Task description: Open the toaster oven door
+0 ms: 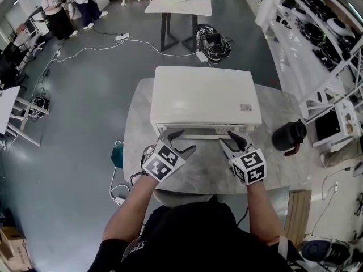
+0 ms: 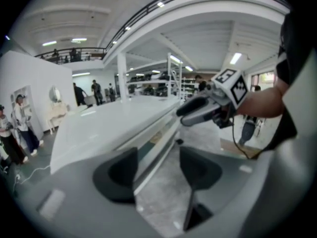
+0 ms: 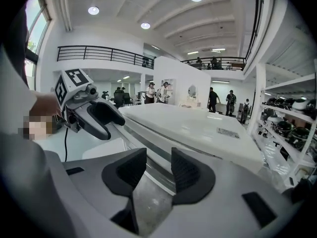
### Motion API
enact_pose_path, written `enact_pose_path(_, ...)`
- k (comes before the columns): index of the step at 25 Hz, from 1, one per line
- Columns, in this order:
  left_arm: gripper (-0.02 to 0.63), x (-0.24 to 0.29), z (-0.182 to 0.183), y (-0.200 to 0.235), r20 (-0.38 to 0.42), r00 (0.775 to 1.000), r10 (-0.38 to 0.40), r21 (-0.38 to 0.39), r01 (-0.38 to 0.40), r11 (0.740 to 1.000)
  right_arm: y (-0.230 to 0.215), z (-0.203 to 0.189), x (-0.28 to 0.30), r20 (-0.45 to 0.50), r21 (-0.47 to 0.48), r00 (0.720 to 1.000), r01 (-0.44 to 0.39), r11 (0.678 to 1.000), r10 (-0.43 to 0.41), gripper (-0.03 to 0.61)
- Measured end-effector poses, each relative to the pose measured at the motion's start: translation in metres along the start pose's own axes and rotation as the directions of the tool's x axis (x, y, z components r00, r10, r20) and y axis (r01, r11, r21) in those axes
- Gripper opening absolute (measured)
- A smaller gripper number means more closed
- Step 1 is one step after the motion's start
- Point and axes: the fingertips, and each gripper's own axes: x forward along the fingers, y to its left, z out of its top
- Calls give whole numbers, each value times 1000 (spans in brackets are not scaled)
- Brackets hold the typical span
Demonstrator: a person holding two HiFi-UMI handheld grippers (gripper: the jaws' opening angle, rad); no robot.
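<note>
At the bottom of the head view, your forearms reach up the frame to both tools. Your left gripper (image 1: 184, 140) has its jaws spread wide and grips nothing. Your right gripper (image 1: 231, 139), just right of it, is equally wide and also empty. Both point at the door (image 1: 198, 130) on the near front of the white toaster oven (image 1: 204, 98), which sits mid-frame on the grey table (image 1: 136, 129). A black jug (image 1: 289, 136) stands at the table's right edge. Further up, a white table (image 1: 178, 3) is at top centre and people (image 1: 57, 10) stand at upper left
</note>
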Motion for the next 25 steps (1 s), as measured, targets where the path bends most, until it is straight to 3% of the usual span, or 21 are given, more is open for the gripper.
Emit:
enact_pose_path(8,258,-11,-15,-28,24,999,-41,-8,41,999,18,-17,-18,-7,74,1000,20,997,-20,146)
enact_pose_path(14,250,-13,-34,-47,-15,997,-70,-21,70,997,32,-37,-30,-15,144,1000,-16,989,19,134)
enact_pose_path(17,250,-16,-38,-56,-17,997,-82,-63,81,995,36,-46,-36,-17,171,999,-31,985,34,113)
enact_pose_path(25,230,-34,-5,-65,112,992,-66,-152,82,985,40,-57,-38,-14,188,998,-61,980,65,86)
